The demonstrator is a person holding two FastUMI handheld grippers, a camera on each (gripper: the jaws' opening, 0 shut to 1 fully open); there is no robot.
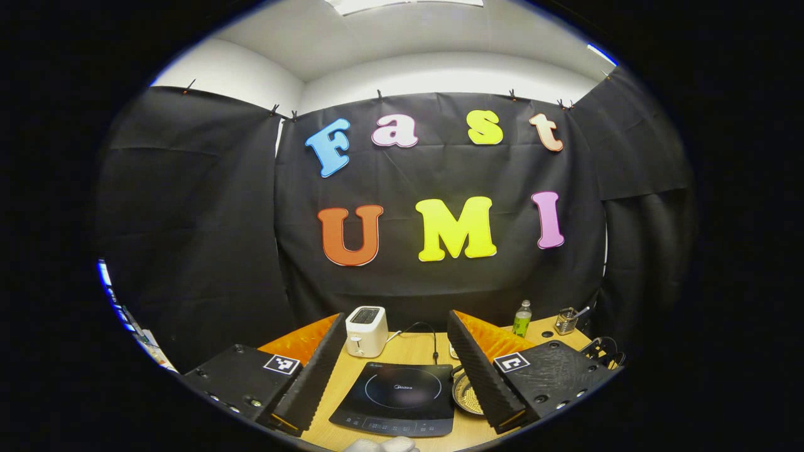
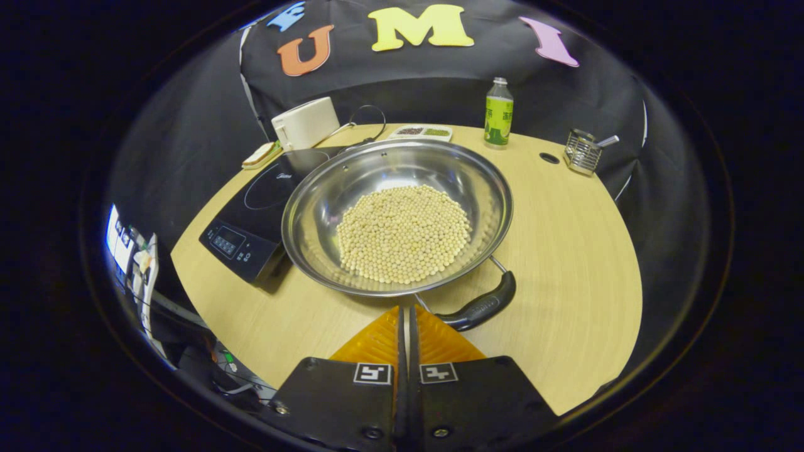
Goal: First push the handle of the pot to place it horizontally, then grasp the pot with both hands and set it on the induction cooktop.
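A wide steel pot (image 2: 314,207) holding pale beans (image 2: 402,232) stands on the wooden table, overlapping the right edge of the black induction cooktop (image 2: 251,213). Its black handle (image 2: 483,306) lies slanted at the near rim. My right gripper (image 2: 405,311) is shut with nothing in it, and its tips sit at the near rim just left of the handle's wire. In the left gripper view, my left gripper (image 1: 396,316) hangs open above the cooktop (image 1: 402,389). A piece of the pot (image 1: 466,394) peeks out behind its right finger (image 1: 483,370).
A white toaster (image 2: 306,122) with its cord stands behind the cooktop. A green bottle (image 2: 499,113), a small divided dish (image 2: 421,132) and a wire utensil holder (image 2: 582,150) line the table's far edge. Bare tabletop (image 2: 565,251) lies right of the pot. A white glove (image 1: 383,444) shows below.
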